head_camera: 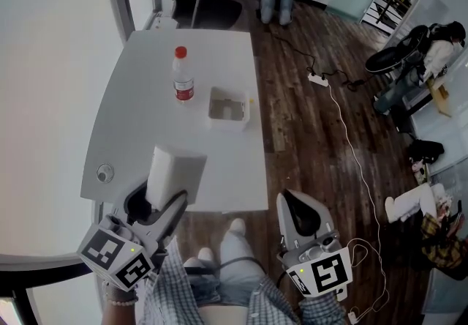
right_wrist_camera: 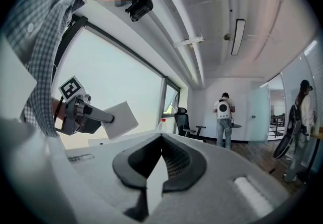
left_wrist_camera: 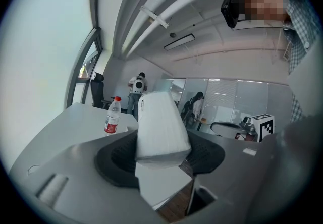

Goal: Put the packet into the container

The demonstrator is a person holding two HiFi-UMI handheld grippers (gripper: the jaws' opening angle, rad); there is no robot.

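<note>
The carry step was in hand, with the drop into the container (head_camera: 228,124) yet to come. The left gripper (head_camera: 167,203) had its jaws pinching the packet (head_camera: 174,173), a white soft-sided block, by its lower end. The left gripper view showed both dark pads pressed against the sides of the block. The packet stood up out of the jaws and leaned a little. It was held in the air, well short of the container, on the person's side and to the container's left, about over the near edge of the table (head_camera: 139,107). The right gripper (head_camera: 296,203) had its jaws pressed together on nothing. It hung off the table, on the near side of the container and to its right.

The container, a shallow open white tub, sat on the table with a bottle (head_camera: 183,78) just to its left. It looked nearly empty, though something small and dim lay inside it that I could not make out.

By my reading, the next move called for carrying the packet away from the person and to the right until it hung over the container's open top. It would need to stay clear of the bottle. It should then be lowered inside the walls before the jaws spread. The packet looked nearly as long as the tub, so it would likely need laying flat along it.
</note>
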